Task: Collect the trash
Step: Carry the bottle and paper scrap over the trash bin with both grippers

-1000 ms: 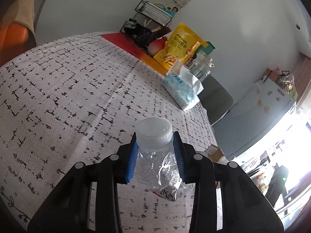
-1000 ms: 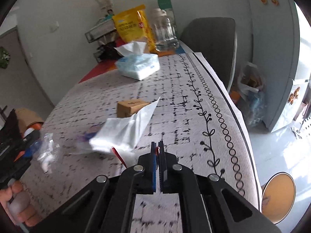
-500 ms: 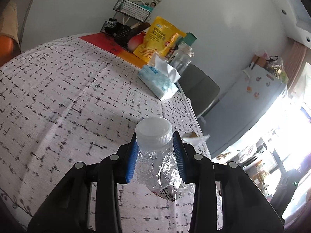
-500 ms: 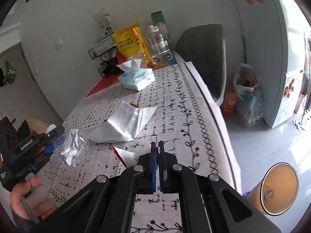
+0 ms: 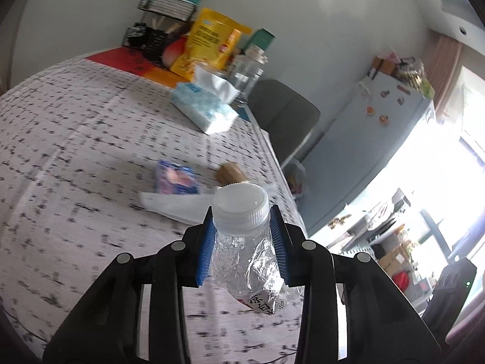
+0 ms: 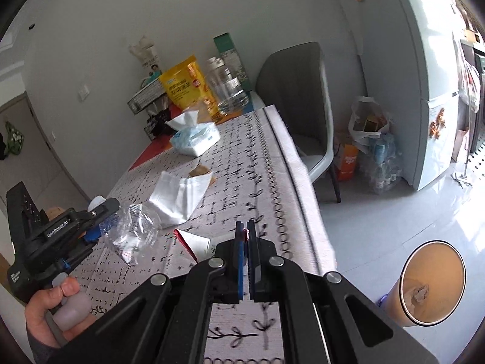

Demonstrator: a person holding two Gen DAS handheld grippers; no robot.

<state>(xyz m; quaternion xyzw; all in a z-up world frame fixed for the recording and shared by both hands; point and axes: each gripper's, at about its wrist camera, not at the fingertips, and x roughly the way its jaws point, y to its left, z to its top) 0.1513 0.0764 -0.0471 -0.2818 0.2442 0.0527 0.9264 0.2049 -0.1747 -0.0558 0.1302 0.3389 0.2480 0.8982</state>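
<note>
Item: crushed clear plastic bottle (image 5: 245, 251) with white screw cap (image 5: 241, 201), held off the table (image 5: 75, 157) by the left gripper (image 5: 242, 242), whose blue pads (image 5: 203, 253) press on either side of the bottle's neck and shoulder; the jaws stand part-way apart, stopped by the bottle. From the right wrist view the same bottle (image 6: 133, 229) hangs out of the left gripper (image 6: 100, 221) above the table's near-left part, with a person's hand (image 6: 57, 306) around the handle. Right gripper (image 6: 246, 261): jaws closed to a hairline, with a small red scrap (image 6: 245, 236) showing at the tips; whether it is actually pinched cannot be told. Just beyond the bottle, on the patterned tablecloth (image 6: 242, 163), lies a white paper bag (image 6: 178, 197) on its side, and nearer the right gripper a red-and-white wrapper (image 6: 194, 244). Past the white bag sits a small brown box (image 5: 230, 173), and beside that a blue-and-pink packet (image 5: 175, 177), blurred. Further from the bottle, toward the wall: a blue tissue pack (image 5: 203, 109) with a tissue sticking up, a clear glass jar (image 6: 225, 91), a yellow snack bag (image 6: 188, 86), a green carton (image 6: 232, 57) and a black wire rack (image 5: 168, 7). Off the table's far edge from the bottle: a grey chair (image 6: 300, 97), a white plastic bag (image 6: 368, 121) and wrapped bottles on the floor, a pale fridge (image 6: 433, 69), and an open tan bin (image 6: 430, 285) on the floor beyond the right gripper.
</note>
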